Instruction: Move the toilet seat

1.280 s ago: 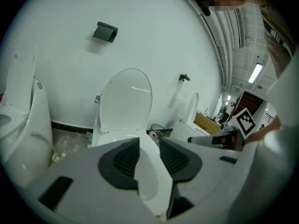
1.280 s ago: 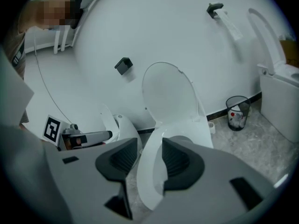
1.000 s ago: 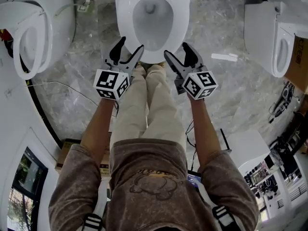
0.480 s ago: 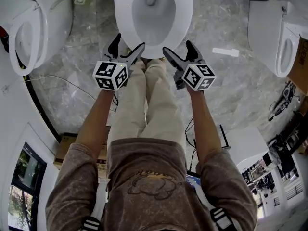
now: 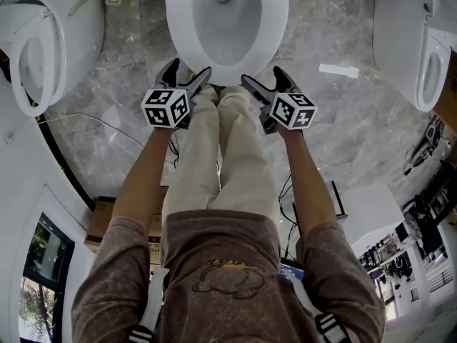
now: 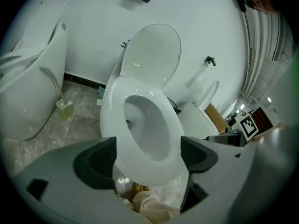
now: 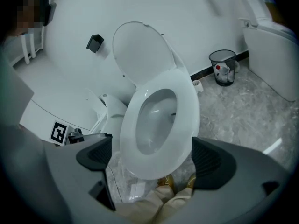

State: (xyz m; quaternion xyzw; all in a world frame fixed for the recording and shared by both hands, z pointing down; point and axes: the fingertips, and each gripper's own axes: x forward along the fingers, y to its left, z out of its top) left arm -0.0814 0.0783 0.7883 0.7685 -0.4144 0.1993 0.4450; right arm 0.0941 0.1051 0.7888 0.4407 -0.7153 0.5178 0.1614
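The white toilet (image 5: 226,20) stands straight ahead with its seat ring (image 6: 110,111) lying flat on the bowl and its lid (image 6: 152,55) raised against the wall. My left gripper (image 5: 189,68) hovers at the left of the bowl's front edge. My right gripper (image 5: 262,75) hovers at the right of it. Both have just been opening and now stand wide. In the left gripper view (image 6: 148,157) and the right gripper view (image 7: 153,157), the seat's front rim (image 7: 187,111) shows between the pads. No pad touches it.
The person's legs (image 5: 228,148) and shoes stand just before the bowl, between the grippers. Other white toilets stand at left (image 5: 43,34) and right (image 5: 418,41). A mesh bin (image 7: 223,66) stands by the wall; a cable (image 5: 86,127) and a white strip (image 5: 339,71) lie on the marble floor.
Both grippers have sunk toward the front edge of the bowl, and their jaws have spread wider. The seat and lid have not moved.
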